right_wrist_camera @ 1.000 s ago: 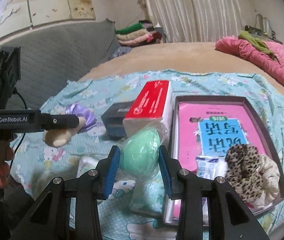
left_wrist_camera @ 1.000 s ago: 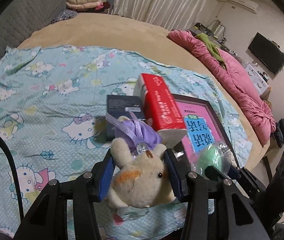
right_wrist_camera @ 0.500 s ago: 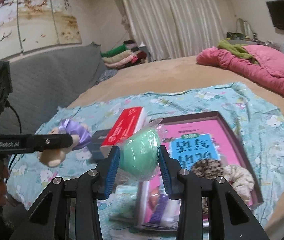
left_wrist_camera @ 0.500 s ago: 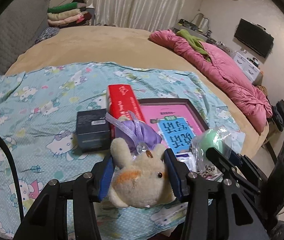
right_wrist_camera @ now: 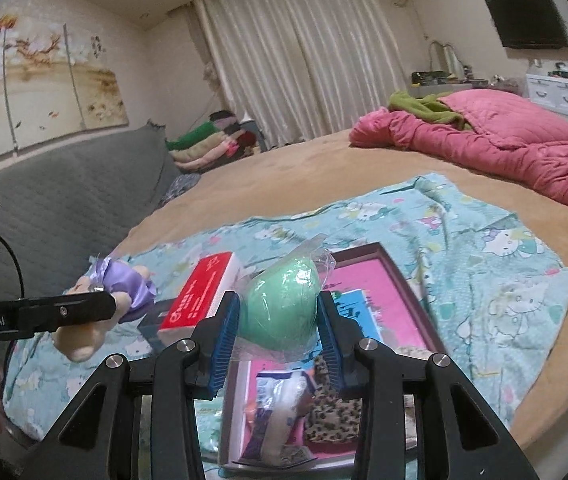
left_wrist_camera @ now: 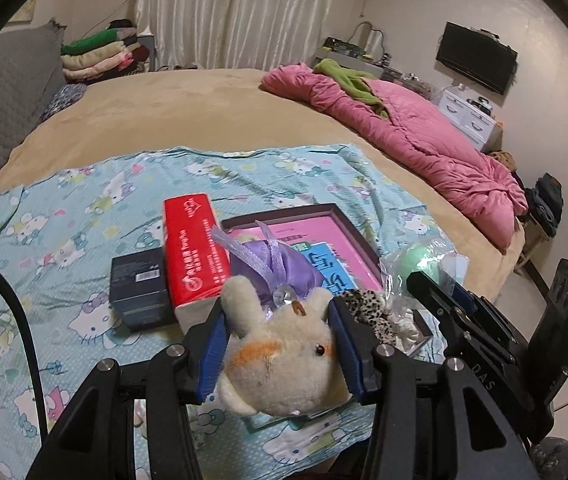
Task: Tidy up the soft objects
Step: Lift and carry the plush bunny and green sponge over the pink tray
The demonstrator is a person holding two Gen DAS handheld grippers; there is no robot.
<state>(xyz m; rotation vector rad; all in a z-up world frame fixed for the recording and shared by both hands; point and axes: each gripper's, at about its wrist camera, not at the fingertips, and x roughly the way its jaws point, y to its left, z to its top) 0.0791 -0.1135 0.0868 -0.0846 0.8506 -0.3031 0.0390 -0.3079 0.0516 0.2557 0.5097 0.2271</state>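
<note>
Tray (right_wrist_camera: 414,280): leopard scrunchie (right_wrist_camera: 330,416), perhaps socks.

Red box (left_wrist_camera: 194,248) and black box (left_wrist_camera: 140,290) flank tray (left_wrist_camera: 284,213); sheet (left_wrist_camera: 64,208) leftward bare.

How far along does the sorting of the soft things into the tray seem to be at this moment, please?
Partly done: a leopard scrunchie and small packets already lie in the tray. In hand: the left claw grips a plush toy, the right claw a bagged green sponge. Both remain to be placed.
</note>
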